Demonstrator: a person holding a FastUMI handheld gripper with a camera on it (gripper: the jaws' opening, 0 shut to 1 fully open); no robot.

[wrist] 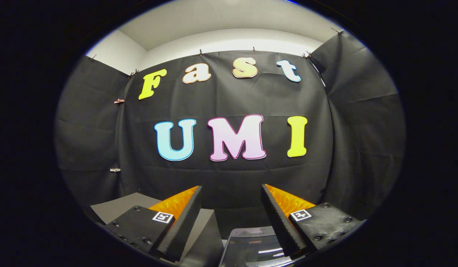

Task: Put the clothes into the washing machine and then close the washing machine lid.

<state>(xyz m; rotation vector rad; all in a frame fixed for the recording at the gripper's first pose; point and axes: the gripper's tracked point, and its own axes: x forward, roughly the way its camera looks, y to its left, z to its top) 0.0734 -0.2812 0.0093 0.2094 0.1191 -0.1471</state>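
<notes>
Below the raised gripper (231,222) sits a glossy dark lid (251,244); jaws wide open, empty. Risk: no clothes sighted, so descending blind could miss.

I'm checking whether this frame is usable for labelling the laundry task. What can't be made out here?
- Dark glossy panel, gripper view: cut off below, partly behind the open gripper; whether it is the washer's lid is unclear.
- Grey surface beyond the left finger: mostly covered, identity unclear.
</notes>
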